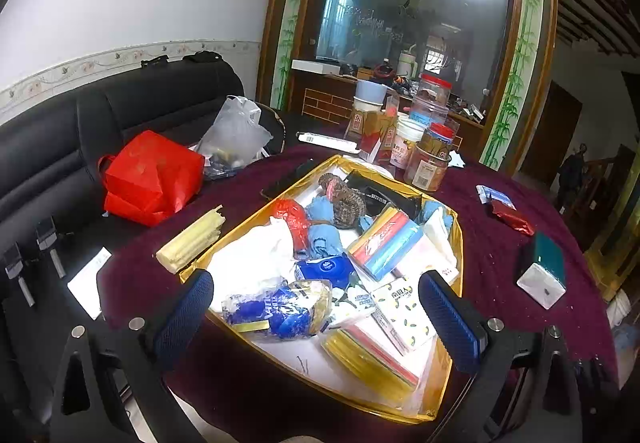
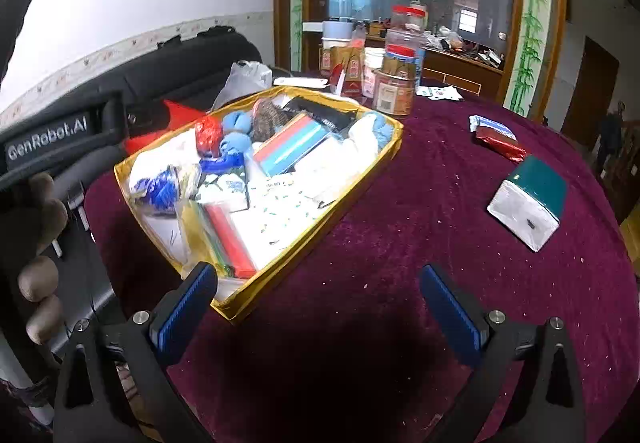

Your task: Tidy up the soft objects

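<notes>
A gold-rimmed box (image 1: 459, 243) (image 2: 320, 221) on the maroon tablecloth holds several soft things: tissue packs (image 1: 402, 313), blue cloths (image 1: 324, 239), a blue-and-white bag (image 1: 276, 309), a red bag (image 1: 292, 217) and a brown scrubber (image 1: 344, 199). My left gripper (image 1: 316, 317) is open and empty, hovering over the box's near end. My right gripper (image 2: 318, 307) is open and empty above the bare cloth, to the right of the box's near corner. A green-and-white tissue pack (image 2: 528, 201) (image 1: 544, 269) and a red packet (image 2: 500, 143) (image 1: 512, 217) lie loose on the cloth at the right.
Jars and cartons (image 1: 424, 139) (image 2: 394, 75) stand behind the box. A pale yellow bundle (image 1: 190, 241), a red bag (image 1: 152, 177) and a clear plastic bag (image 1: 236, 135) lie at the left by the black sofa (image 1: 60, 139). The left gripper's body (image 2: 52, 147) shows at the right view's left edge.
</notes>
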Motion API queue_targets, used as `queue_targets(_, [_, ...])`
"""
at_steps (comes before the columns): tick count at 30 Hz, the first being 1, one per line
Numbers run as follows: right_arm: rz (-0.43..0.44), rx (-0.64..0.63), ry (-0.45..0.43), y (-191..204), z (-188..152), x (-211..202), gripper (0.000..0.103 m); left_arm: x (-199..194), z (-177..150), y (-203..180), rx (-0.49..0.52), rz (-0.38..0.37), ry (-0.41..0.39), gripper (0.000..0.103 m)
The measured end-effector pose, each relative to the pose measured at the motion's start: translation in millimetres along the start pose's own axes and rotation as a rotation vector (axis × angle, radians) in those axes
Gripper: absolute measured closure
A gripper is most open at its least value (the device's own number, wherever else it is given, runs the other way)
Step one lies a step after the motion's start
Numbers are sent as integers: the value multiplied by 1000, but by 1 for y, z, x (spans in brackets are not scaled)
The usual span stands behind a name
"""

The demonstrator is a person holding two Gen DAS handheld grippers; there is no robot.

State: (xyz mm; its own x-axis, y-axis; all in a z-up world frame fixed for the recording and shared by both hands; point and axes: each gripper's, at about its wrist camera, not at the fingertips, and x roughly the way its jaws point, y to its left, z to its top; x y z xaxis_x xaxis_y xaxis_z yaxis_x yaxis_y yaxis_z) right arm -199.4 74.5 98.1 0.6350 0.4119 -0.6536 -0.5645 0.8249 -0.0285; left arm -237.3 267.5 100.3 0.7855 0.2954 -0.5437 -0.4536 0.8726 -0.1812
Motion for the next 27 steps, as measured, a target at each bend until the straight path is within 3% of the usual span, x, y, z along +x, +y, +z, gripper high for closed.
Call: queue_targets(27, [14, -58, 83, 13, 2, 26, 2, 20, -6, 2, 17, 18, 57, 0])
